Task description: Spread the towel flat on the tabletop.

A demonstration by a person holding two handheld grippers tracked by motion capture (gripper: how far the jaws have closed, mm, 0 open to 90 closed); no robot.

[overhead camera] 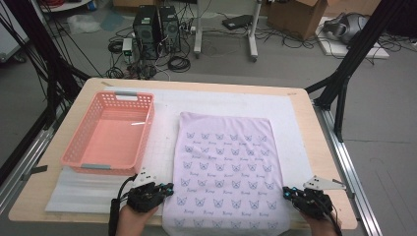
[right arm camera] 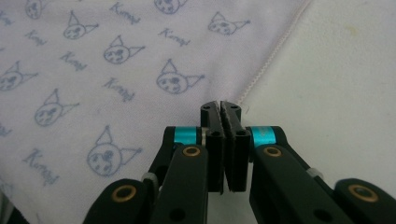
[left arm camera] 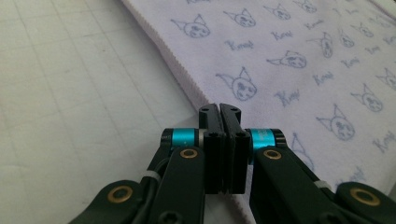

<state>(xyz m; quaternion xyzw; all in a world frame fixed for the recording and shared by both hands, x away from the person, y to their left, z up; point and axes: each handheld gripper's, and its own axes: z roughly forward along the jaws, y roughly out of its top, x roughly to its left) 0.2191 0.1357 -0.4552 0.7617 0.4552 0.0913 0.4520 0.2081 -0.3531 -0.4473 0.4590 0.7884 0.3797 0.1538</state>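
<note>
- A wooden table [overhead camera: 314,147] stands on a grey floor strewn with cables, with two black computer towers [overhead camera: 157,27] and a cardboard box [overhead camera: 295,17] behind it; a white mat [overhead camera: 295,123] covers most of the top.
- The left gripper [left arm camera: 219,108] has its fingers [left arm camera: 210,126] clenched together, pad against pad, right at the hemmed left edge of the cloth; whether any fabric is pinched between them cannot be told.
- The right gripper [right arm camera: 220,105] likewise has its fingers [right arm camera: 233,126] pressed shut, at the stitched right edge of the cloth; again a pinch of fabric cannot be made out.
- In the high view the left gripper [overhead camera: 168,187] sits at the cloth's near left edge and the right gripper [overhead camera: 285,192] at its near right edge, each held by a hand coming in from the bottom.
- The cloth [overhead camera: 226,167] is pale lilac and lies spread flat on the mat at the middle of the table, its near end reaching the table's front edge.
- It is printed all over with small blue pointy-eared cat-like faces, each paired with a short cursive word starting with "K"; the rest is too small to read.
- A pink plastic basket [overhead camera: 78,142] with a latticed wall stands to the left of the cloth, near it but apart.
</note>
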